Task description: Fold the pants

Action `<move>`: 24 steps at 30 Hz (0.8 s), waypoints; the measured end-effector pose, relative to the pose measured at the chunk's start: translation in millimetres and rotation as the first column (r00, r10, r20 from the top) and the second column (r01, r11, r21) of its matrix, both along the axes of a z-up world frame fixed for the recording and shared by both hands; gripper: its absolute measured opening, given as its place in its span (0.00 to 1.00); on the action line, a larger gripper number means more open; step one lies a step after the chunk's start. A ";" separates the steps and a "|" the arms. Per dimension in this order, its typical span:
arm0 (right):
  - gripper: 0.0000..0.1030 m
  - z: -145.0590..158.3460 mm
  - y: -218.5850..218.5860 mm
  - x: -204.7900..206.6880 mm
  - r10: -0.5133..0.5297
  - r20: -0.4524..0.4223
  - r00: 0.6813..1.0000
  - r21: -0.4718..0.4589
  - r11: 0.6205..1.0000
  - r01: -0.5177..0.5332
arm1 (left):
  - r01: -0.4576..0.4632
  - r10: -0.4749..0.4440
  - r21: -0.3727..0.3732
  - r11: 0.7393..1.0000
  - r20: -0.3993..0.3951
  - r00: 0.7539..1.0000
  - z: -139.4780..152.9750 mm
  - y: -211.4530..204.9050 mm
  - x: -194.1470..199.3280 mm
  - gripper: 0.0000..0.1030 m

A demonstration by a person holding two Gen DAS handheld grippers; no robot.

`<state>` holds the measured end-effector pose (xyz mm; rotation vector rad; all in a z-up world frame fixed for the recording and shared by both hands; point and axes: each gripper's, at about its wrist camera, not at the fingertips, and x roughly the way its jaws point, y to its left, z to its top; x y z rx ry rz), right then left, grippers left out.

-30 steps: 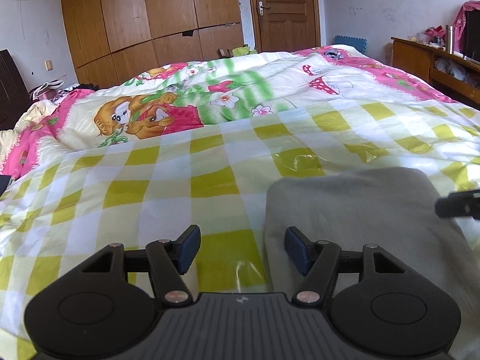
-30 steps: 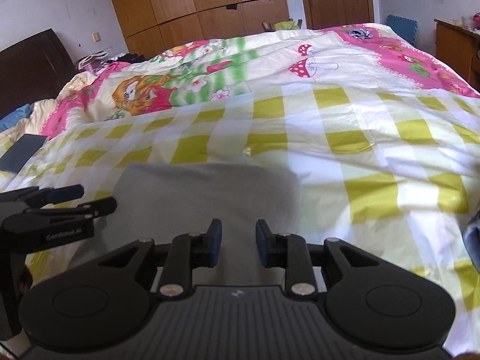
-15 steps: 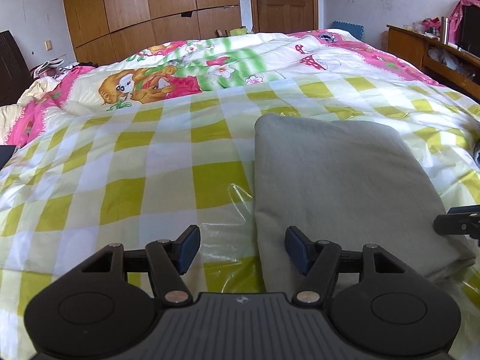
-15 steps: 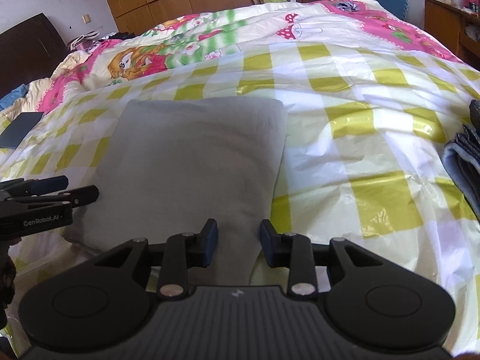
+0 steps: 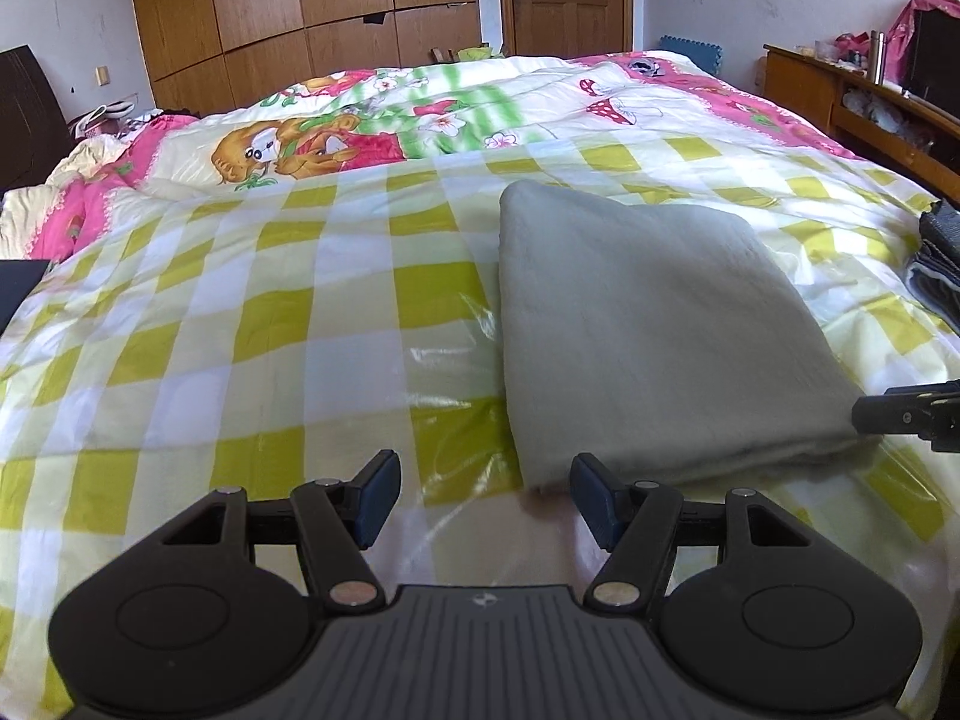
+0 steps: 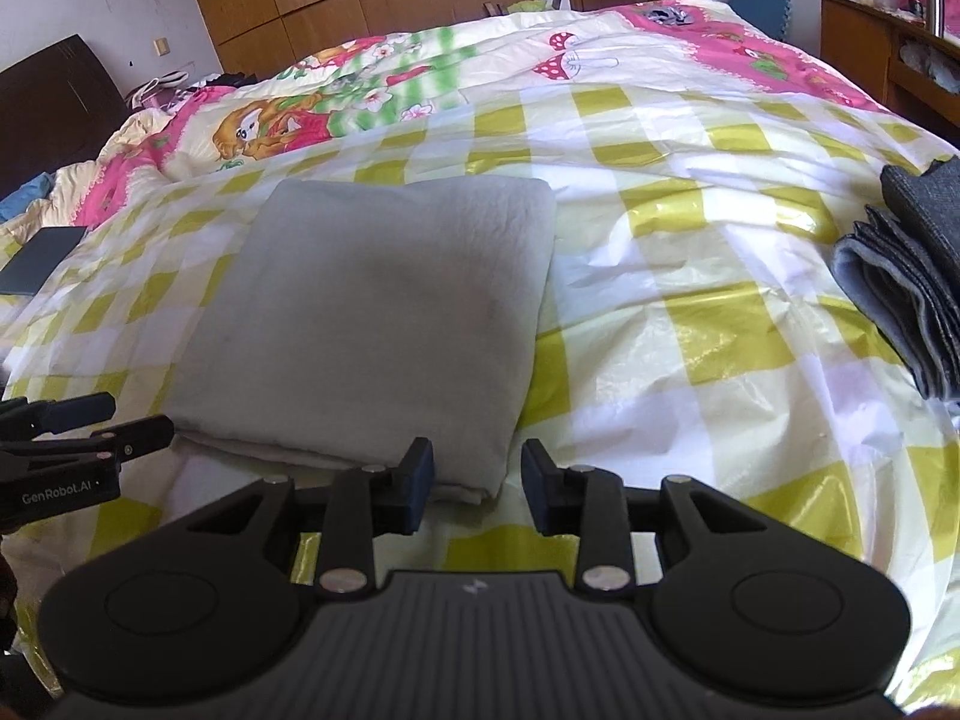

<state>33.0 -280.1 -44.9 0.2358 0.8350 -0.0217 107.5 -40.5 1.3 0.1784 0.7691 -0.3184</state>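
The grey pants lie folded in a flat rectangle on the yellow-and-white checked bed cover. They also show in the right wrist view. My left gripper is open and empty, just short of the pants' near left corner. My right gripper is open and empty at the pants' near right corner. Each gripper's tips show at the edge of the other view: the right gripper and the left gripper.
A stack of folded dark grey clothes lies on the bed to the right. A dark flat object lies at the left edge. A cartoon quilt covers the far bed. A wooden shelf unit stands at the right.
Both grippers have pulled back toward the near edge of the bed, so the whole folded pants came into view. The right gripper's jaws have opened wider.
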 end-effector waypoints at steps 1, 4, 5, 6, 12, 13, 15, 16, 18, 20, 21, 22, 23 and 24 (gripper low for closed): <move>0.32 0.8 1.0 -4.5 -0.004 0.001 1.000 0.006 1.000 0.004 | 0.001 -0.001 -0.004 1.000 0.000 1.000 0.2 0.3 -3.8 0.74; 0.32 1.4 7.4 -18.2 0.004 0.001 1.000 0.007 1.000 -0.004 | 0.011 -0.011 -0.022 1.000 0.001 1.000 0.4 0.9 -17.3 0.74; 0.33 1.7 9.9 -22.8 0.005 0.002 1.000 0.008 1.000 -0.005 | 0.014 -0.014 -0.026 1.000 -0.001 1.000 0.0 0.7 -22.3 0.74; 0.33 1.8 12.3 -27.0 0.010 0.001 1.000 0.012 1.000 -0.010 | 0.016 -0.016 -0.028 0.999 -0.001 1.000 -0.7 0.8 -27.0 0.74; 0.33 -0.8 21.6 -46.9 0.010 -0.002 1.000 0.031 0.999 -0.010 | 0.025 -0.026 -0.048 0.999 -0.014 1.000 -6.5 4.1 -55.6 0.74; 0.33 -1.1 22.6 -49.0 0.008 -0.004 1.000 0.032 0.999 -0.008 | 0.025 -0.026 -0.049 0.998 -0.016 1.000 -7.2 5.1 -59.1 0.74; 0.33 -1.6 23.5 -53.8 0.005 -0.009 1.000 0.041 0.999 -0.004 | 0.024 -0.025 -0.057 0.998 -0.024 0.999 -8.6 7.3 -65.2 0.74; 0.33 -2.0 24.2 -56.3 0.009 -0.011 1.000 0.047 0.999 -0.008 | 0.024 -0.025 -0.057 0.998 -0.025 0.999 -9.0 7.8 -68.0 0.74; 0.33 -2.3 28.4 -62.0 0.018 -0.012 1.000 0.047 0.999 -0.018 | 0.021 -0.023 -0.058 0.998 -0.026 0.999 -8.8 7.7 -72.7 0.74; 0.33 -2.7 33.4 -67.0 0.032 -0.010 0.999 0.044 0.999 -0.031 | 0.019 -0.021 -0.066 0.998 -0.025 0.999 -8.0 7.2 -76.4 0.74; 0.33 -2.4 35.7 -69.4 0.036 -0.007 0.999 0.044 0.998 -0.036 | 0.020 -0.022 -0.069 0.997 -0.027 0.999 -7.5 6.9 -78.2 0.74; 0.33 -2.1 37.3 -71.1 0.039 -0.004 0.999 0.045 0.998 -0.039 | 0.022 -0.024 -0.072 0.997 -0.026 0.999 -6.7 6.3 -80.1 0.74; 0.33 -1.8 38.6 -72.7 0.043 -0.001 0.999 0.046 0.998 -0.043 | 0.025 -0.026 -0.073 0.997 -0.023 0.999 -5.7 5.7 -82.1 0.74; 0.33 -1.5 40.1 -74.2 0.048 0.000 0.999 0.049 0.998 -0.048 | 0.026 -0.028 -0.073 0.997 -0.019 0.999 -4.8 5.2 -84.4 0.74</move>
